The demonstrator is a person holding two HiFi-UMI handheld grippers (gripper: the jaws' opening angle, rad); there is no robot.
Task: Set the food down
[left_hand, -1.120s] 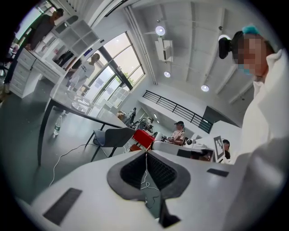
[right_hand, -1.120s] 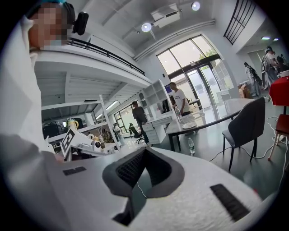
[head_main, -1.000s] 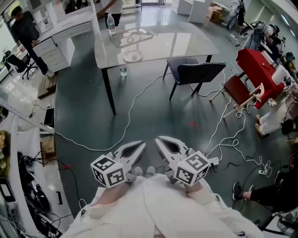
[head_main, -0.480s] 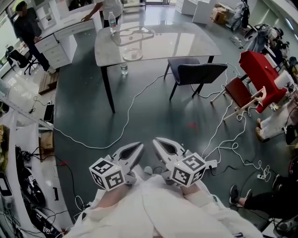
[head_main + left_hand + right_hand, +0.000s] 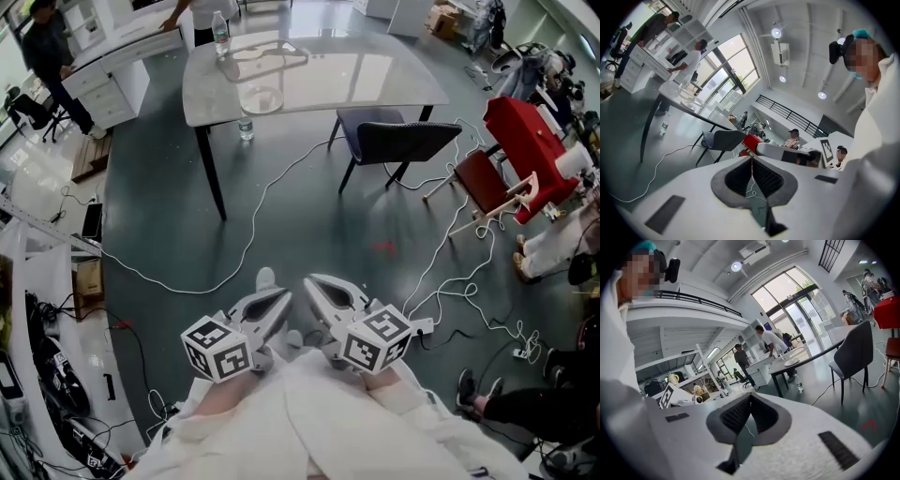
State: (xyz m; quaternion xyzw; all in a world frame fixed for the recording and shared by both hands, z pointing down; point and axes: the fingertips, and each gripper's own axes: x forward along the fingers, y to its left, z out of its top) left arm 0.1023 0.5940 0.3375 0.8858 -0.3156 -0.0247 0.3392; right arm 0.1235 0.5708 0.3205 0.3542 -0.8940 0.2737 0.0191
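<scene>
No food shows in any view. My left gripper [image 5: 283,297] and right gripper [image 5: 313,282] are held close together low in the head view, in front of a white coat. Both are shut with nothing between the jaws. In the left gripper view the left gripper [image 5: 751,158] has its pads pressed together, and the right gripper's body [image 5: 787,153] lies just beyond. The right gripper view shows the right gripper [image 5: 750,396] shut and bare too. Far ahead stands a pale table [image 5: 328,80] with a clear dish [image 5: 261,97] and a water bottle [image 5: 221,37] on it.
A dark chair [image 5: 398,141] stands by the table's near right side, and a bottle [image 5: 246,127] sits on the floor under it. White cables [image 5: 253,234] trail across the grey floor. Red furniture [image 5: 525,141] stands at the right. People stand at a counter [image 5: 103,70] at the far left.
The table and chair have slid slightly nearer and lower in view. A shoe tip has come out beside the left gripper. Both grippers have stayed shut and together.
</scene>
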